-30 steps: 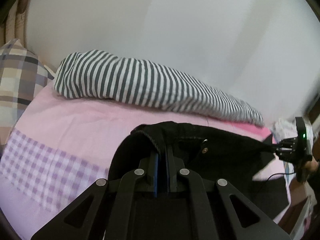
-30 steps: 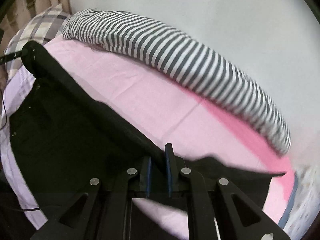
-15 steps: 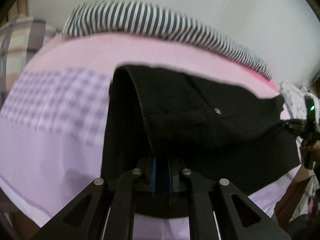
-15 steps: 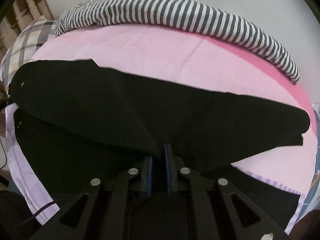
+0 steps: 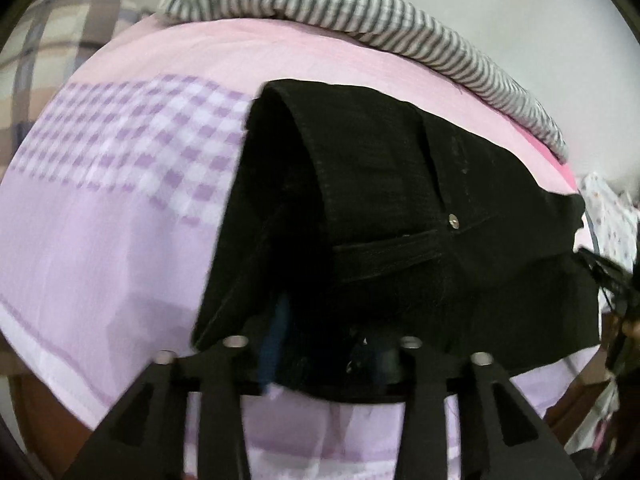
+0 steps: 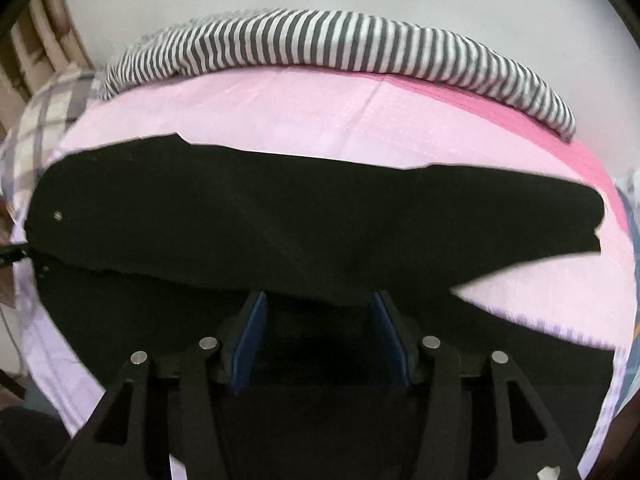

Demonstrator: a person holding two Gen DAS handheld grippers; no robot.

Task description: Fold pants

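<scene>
Pink bedsheet (image 6: 280, 108): black denim pants (image 6: 248, 216) folded over once; both claws, left (image 5: 324, 356) and right (image 6: 320, 340), just opened, cloth loose between jaws. More folds likely left.

Both grippers are matte black: the right gripper (image 6: 320, 332) has blue pads (image 6: 250, 340) and round silver screws (image 6: 139, 358) (four across); the left gripper (image 5: 320, 344) looks alike, though blurred.
</scene>
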